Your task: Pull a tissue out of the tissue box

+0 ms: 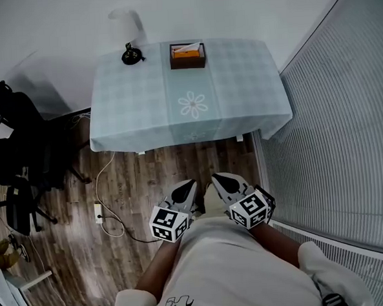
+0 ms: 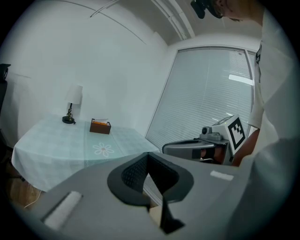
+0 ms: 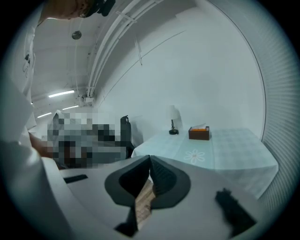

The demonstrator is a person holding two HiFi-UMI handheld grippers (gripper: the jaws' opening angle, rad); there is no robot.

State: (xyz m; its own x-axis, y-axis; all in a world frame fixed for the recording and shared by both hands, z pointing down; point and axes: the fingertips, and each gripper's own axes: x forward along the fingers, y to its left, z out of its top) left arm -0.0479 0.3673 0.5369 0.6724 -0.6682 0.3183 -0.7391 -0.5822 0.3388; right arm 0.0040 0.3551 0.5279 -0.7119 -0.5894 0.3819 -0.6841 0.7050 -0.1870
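A brown tissue box [image 1: 187, 55] with a white tissue poking from its top stands near the far edge of the table [image 1: 240, 94]; it also shows small in the left gripper view [image 2: 100, 126] and the right gripper view [image 3: 199, 133]. Both grippers hang close to the person's body, well short of the table. My left gripper [image 1: 186, 193] is shut, jaw tips together, nothing held [image 2: 148, 154]. My right gripper [image 1: 223, 184] is shut too, tips meeting with nothing between them [image 3: 150, 159].
A small lamp [image 1: 129, 30] stands on the table's far left corner. A pale checked cloth with a flower print [image 1: 193, 104] covers the table. Black office chairs [image 1: 15, 134] stand at the left, a cable and power strip [image 1: 99, 213] lie on the wood floor, window blinds [image 1: 345, 127] run along the right.
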